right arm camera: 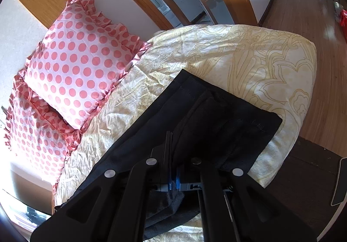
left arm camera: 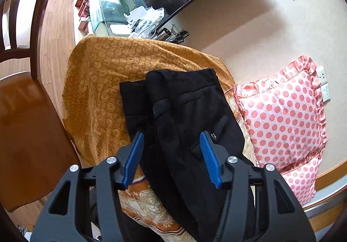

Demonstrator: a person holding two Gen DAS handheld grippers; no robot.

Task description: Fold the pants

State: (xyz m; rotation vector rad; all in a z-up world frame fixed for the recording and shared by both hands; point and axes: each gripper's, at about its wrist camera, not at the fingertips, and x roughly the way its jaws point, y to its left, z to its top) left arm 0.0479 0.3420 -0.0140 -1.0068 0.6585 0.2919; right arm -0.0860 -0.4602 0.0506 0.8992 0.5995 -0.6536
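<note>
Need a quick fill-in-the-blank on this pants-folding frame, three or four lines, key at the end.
1. The pants lying on the bed are ____ in colour.
2. The pillow beside them is pink with ____.
3. The left tongs stand ____ over the pants, pads clear of the cloth.
4. The right tongs are ____.

Missing words: black; polka dots; open; shut

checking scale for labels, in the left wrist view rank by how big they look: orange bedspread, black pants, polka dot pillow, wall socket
1. orange bedspread, the widest area.
2. black pants and polka dot pillow: these look alike, and the pants lie nearer the camera, so I won't rank them.
3. wall socket, far the smallest.
</note>
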